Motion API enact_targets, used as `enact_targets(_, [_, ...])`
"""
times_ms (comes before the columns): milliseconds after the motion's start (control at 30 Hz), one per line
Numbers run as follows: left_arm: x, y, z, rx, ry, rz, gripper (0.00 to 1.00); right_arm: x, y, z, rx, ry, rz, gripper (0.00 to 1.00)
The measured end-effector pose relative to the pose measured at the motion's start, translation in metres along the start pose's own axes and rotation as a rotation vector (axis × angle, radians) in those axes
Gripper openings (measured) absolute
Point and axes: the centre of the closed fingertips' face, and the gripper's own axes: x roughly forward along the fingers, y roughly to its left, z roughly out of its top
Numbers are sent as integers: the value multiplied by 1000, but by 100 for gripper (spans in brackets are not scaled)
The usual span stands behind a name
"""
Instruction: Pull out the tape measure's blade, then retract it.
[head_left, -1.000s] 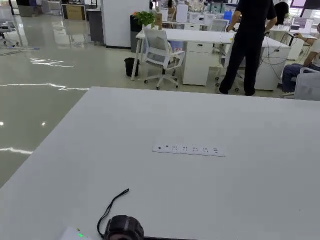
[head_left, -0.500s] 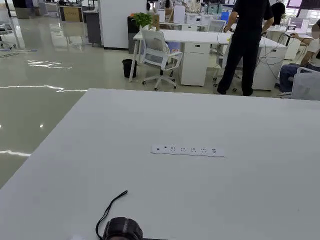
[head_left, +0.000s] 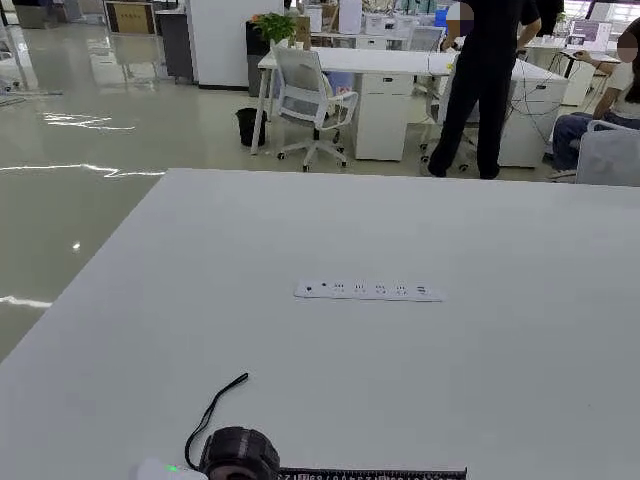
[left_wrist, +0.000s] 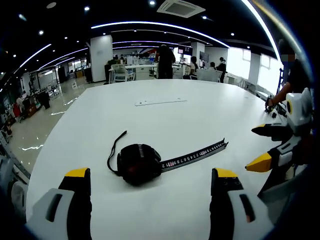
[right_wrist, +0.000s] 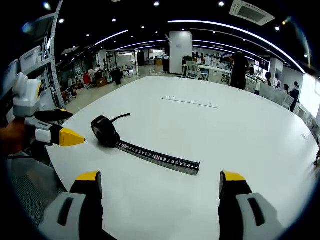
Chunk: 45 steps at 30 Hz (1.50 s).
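Left gripper (left_wrist: 151, 173): jaws spread wide, nothing held.
Right gripper (right_wrist: 160, 176): jaws likewise wide, nothing held.
Tape measure (left_wrist: 137, 162): round black case, lying on the white table (head_left: 470, 380) near its front edge; thin black strap (left_wrist: 114, 150) looping off the far side.
Blade (left_wrist: 195, 156): dark with pale numerals, extended flat from the case toward the right gripper.
Position: case just ahead of the left gripper, apart from both jaws; blade end ahead of the right gripper, untouched.
Beyond: white power strip (head_left: 367, 291) mid-table, well apart from the tape.
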Motion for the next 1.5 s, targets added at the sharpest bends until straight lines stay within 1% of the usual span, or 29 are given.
enact_targets(133, [4, 6, 1, -19, -8, 37, 96, 3, -3, -2, 4, 3, 7, 100])
enact_targets(300, [11, 11, 0, -44, -8, 67, 96, 7, -6, -5, 6, 11, 13, 100])
enact_targets(400, [16, 14, 0, -62, -3, 81, 95, 10, -7, -3, -2, -5, 24, 99])
enact_targets(433, [17, 15, -1, -67, -4, 86, 94, 11, -7, 0, -12, -23, 35, 99])
enact_targets(500, [22, 15, -1, -73, 1, 90, 93, 12, -7, 4, -32, -40, 51, 99])
enact_targets(533, [23, 15, -1, -78, 2, 91, 93, 13, -7, 4, -37, -40, 56, 98])
enact_targets(567, [25, 16, -1, -82, 0, 96, 93, 15, -7, 4, -44, -38, 72, 98])
enact_targets(667, [29, 16, -1, -80, 0, 104, 91, 18, -10, 4, -47, -30, 89, 96])
enact_targets(700, [32, 17, -1, -83, -1, 110, 91, 20, -10, 3, -49, -29, 103, 95])
enact_targets(767, [35, 18, -2, -90, 5, 116, 90, 21, -12, 4, -63, -31, 111, 94])
enact_targets(867, [38, 21, -4, -103, 5, 134, 88, 24, -14, 2, -75, -26, 138, 91])
enact_targets(933, [41, 22, -6, -118, 12, 142, 87, 25, -14, 0, -105, -23, 160, 90])
enact_targets(1033, [44, 23, -10, -122, 17, 153, 85, 27, -18, 0, -133, -23, 174, 88])
enact_targets(1067, [45, 23, -11, -125, 17, 156, 84, 28, -18, 1, -138, -25, 195, 87])
enact_targets(1167, [47, 25, -13, -136, 18, 167, 82, 31, -21, 1, -178, -19, 223, 82])
enact_targets(1200, [49, 25, -15, -145, 26, 165, 82, 33, -22, 1, -194, -19, 237, 80])
enact_targets(1367, [54, 25, -19, -148, 42, 172, 80, 40, -27, -4, -241, 1, 277, 73])
enact_targets(1467, [57, 26, -20, -151, 44, 178, 79, 44, -30, -9, -289, 26, 318, 72])
enact_targets(1500, [58, 27, -20, -151, 43, 181, 79, 46, -31, -11, -303, 31, 323, 71])
